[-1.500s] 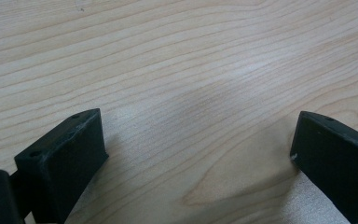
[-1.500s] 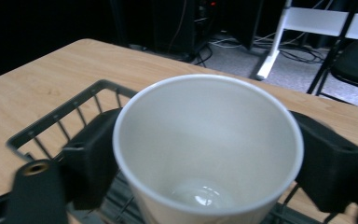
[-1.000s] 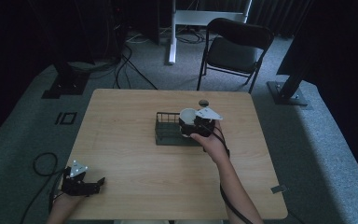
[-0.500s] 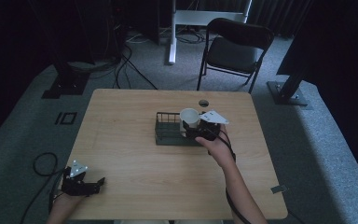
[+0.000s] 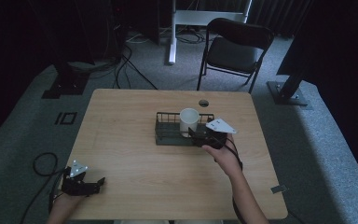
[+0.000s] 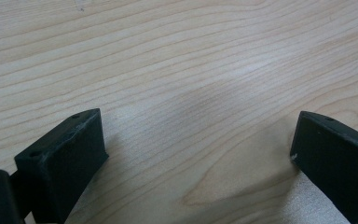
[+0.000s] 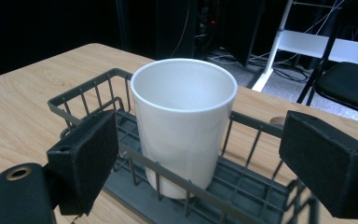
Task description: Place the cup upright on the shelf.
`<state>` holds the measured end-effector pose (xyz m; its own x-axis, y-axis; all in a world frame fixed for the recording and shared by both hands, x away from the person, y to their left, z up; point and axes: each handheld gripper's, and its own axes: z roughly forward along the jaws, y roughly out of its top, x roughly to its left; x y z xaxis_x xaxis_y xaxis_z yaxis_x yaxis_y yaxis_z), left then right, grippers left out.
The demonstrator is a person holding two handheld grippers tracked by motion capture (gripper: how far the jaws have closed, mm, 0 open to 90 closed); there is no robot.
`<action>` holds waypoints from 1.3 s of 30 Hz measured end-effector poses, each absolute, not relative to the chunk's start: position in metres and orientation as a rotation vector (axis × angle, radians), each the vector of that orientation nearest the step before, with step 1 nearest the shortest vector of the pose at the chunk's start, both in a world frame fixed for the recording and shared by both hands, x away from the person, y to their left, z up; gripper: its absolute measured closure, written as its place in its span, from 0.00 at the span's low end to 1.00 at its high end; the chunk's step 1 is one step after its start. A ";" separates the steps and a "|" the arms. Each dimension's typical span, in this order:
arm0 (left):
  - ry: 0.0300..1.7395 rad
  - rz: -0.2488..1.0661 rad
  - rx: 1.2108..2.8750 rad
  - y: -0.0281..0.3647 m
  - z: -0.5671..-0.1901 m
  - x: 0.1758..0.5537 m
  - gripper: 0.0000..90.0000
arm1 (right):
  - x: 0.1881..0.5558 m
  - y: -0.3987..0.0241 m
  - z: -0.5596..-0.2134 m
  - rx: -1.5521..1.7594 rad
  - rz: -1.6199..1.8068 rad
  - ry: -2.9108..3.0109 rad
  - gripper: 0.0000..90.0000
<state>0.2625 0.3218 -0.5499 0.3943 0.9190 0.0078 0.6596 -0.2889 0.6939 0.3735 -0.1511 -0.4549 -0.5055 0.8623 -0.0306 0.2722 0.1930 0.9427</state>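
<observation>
One white cup [image 7: 184,126] stands upright in a dark wire basket [image 7: 88,93] near the middle of the desk [image 5: 135,135], in the basket's right half as the high view shows it. Its long axis runs vertical; the mouth points up and the base rests on the basket floor. No handle is visible.

The right hand-held gripper [image 7: 198,154] sits just outside the basket's near wall with its jaws spread wide. The cup lies between the jaw lines but beyond the pads, and neither pad touches it. The left hand-held gripper [image 6: 198,154] rests low over bare desk at the near left corner, jaws also spread and holding nothing.

Probable risks:

1. Snagging. The near basket wall stands between the right jaws and the cup. A low approach is likely to catch a pad on the wire and drag the basket.
2. Tipping. The cup is tall against its base. A push from one pad before the other closes is likely to tilt it against the wire.
3. Slip. The cup wall looks smooth and tapers toward the base, so a weak pinch may let it slide down.
4. Basket lift. Nothing holds the basket down, so a cup rubbing the wire may carry it along.
</observation>
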 end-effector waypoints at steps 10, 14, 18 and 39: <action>1.344 0.552 2.047 0.322 -0.550 0.262 0.04 | 0.358 -0.172 -0.462 1.061 1.299 1.878 0.13; 1.344 0.552 2.047 0.322 -0.550 0.263 0.04 | 0.353 -0.180 -0.468 1.069 1.281 1.879 0.13; 1.345 0.552 2.047 0.322 -0.550 0.263 0.04 | 0.348 -0.188 -0.475 1.076 1.267 1.878 0.13; 1.345 0.552 2.047 0.322 -0.550 0.263 0.04 | 0.333 -0.224 -0.519 1.221 1.182 1.910 0.13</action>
